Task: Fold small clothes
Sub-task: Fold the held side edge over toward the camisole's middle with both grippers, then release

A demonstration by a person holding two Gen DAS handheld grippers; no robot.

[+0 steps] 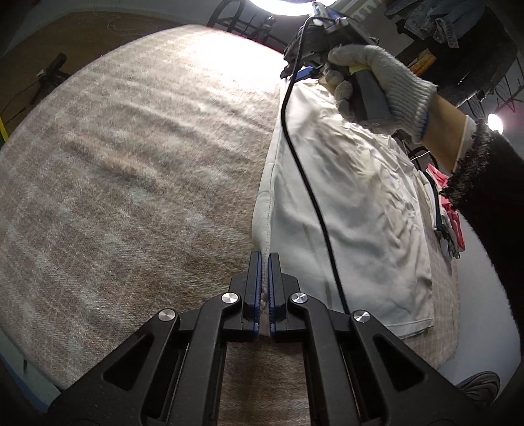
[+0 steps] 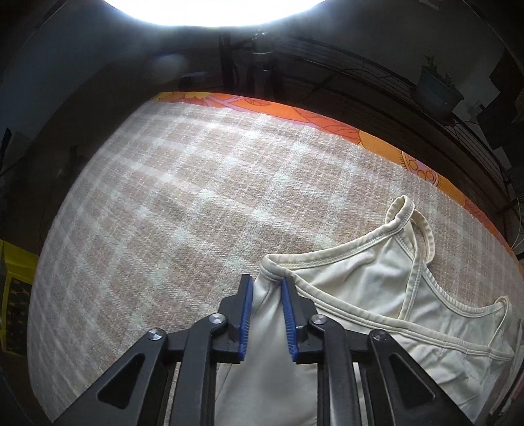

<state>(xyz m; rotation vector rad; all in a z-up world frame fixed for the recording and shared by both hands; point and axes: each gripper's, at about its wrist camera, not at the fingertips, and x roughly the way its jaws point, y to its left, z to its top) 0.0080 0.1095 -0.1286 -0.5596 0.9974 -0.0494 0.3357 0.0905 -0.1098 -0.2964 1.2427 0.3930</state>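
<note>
The left claw is pressed together on the thick hemmed edge of a cream-white sleeveless knit top, while the right claw stands partly spread with a band-trimmed shoulder corner of that top between its blue ribbed pads, not visibly clamped. The top lies mostly flat and wrinkled along the right part of the desk, with its straps splayed and, as far as the views show, one long edge gathered into a fold, so I judge the folding barely begun: squaring and the remaining folds are still to do. A pink-beige checked woven blanket covers the desk over an orange flower-print cloth. Beyond it the room is dim, with a bright lamp overhead and a small pile of pink and white garments at the desk's right edge.
</note>
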